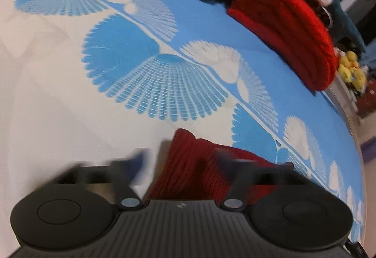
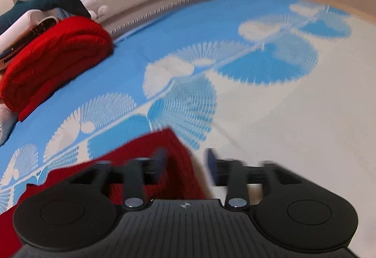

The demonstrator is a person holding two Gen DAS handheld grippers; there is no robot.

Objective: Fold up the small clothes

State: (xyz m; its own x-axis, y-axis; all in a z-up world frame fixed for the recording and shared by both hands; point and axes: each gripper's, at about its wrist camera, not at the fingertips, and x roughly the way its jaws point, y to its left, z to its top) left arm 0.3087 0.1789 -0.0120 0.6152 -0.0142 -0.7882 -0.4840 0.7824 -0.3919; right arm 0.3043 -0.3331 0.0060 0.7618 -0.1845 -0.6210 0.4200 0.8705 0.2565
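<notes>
Seemingly ribbed, dark red knit garment (image 1: pixel 199 168) lies flat.

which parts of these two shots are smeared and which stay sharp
Left wrist view: the fingertips are streaked, the dark red knit soft, the bedspread fairly crisp. Right wrist view: the fingertips and bedspread smear sideways, edges bow from the fisheye; the black gripper body stays sharp in both.

No readable text, labels, brands or numbers in either view. Only sign: small crosshair-in-circle mark moulded on ribbed top of each gripper body, centred between two silver pivot screws, on left gripper (image 1: pixel 179 159) and on right gripper (image 2: pixel 185 161). Dark band on white object behind red folded blanket (image 2: pixel 54 60) too blurred to read.
</notes>
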